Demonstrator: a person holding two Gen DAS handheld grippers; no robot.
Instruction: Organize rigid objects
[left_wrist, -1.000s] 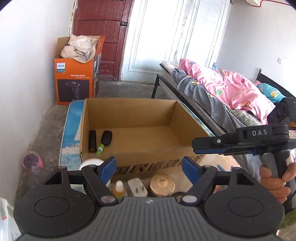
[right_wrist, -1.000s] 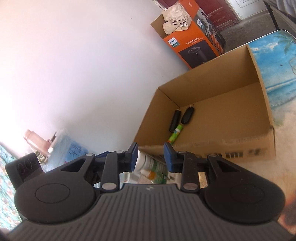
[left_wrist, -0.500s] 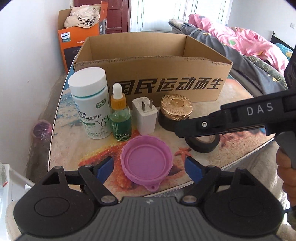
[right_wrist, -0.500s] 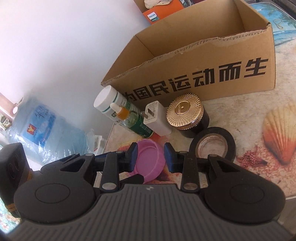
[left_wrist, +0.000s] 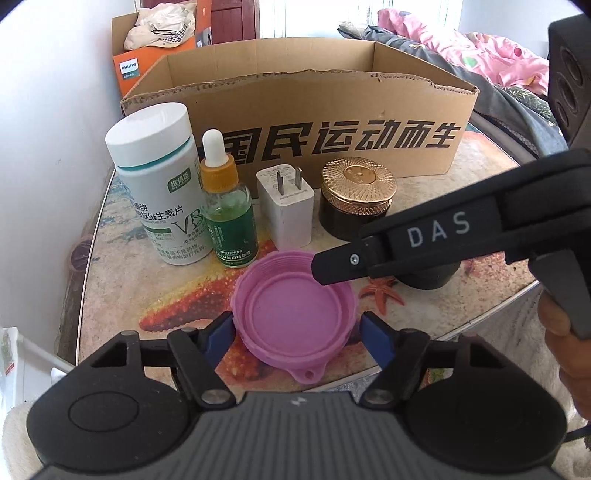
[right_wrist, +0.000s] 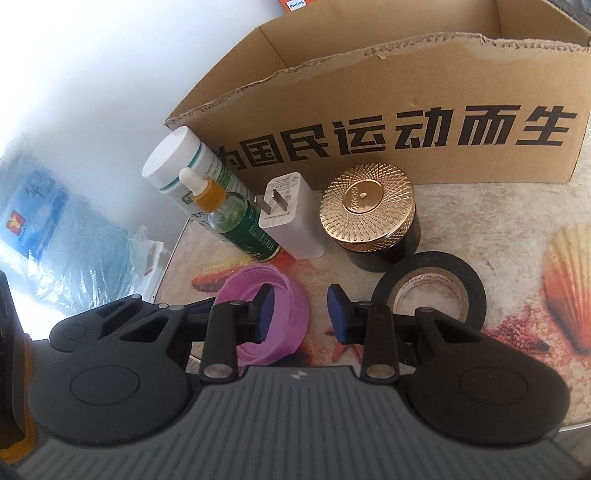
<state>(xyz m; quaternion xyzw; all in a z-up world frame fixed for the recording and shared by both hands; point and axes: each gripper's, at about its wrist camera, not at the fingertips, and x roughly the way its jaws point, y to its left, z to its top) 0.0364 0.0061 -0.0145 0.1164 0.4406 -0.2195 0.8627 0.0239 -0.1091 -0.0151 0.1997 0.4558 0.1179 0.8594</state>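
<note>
A pink collapsible bowl (left_wrist: 295, 314) lies on the table near its front edge; it also shows in the right wrist view (right_wrist: 280, 306). My left gripper (left_wrist: 297, 334) is open, its blue pads on either side of the bowl. My right gripper (right_wrist: 299, 314) is open and empty just right of the bowl, one pad over its rim. Behind stand a white vitamin bottle (left_wrist: 155, 184), a green dropper bottle (left_wrist: 229, 214), a white charger plug (left_wrist: 286, 206), a gold-lidded black jar (left_wrist: 356, 195) and a black tape roll (right_wrist: 428, 291).
An open cardboard box (left_wrist: 314, 107) with black lettering stands behind the row of objects. The table (left_wrist: 118, 295) has a seaside print. An orange Philips box (left_wrist: 155, 59) and a bed with pink bedding (left_wrist: 480, 48) lie beyond. A water jug (right_wrist: 44, 221) stands left of the table.
Both grippers came down from above the box to the table's front edge. The left gripper now straddles the pink bowl, and the right has moved in beside it.
</note>
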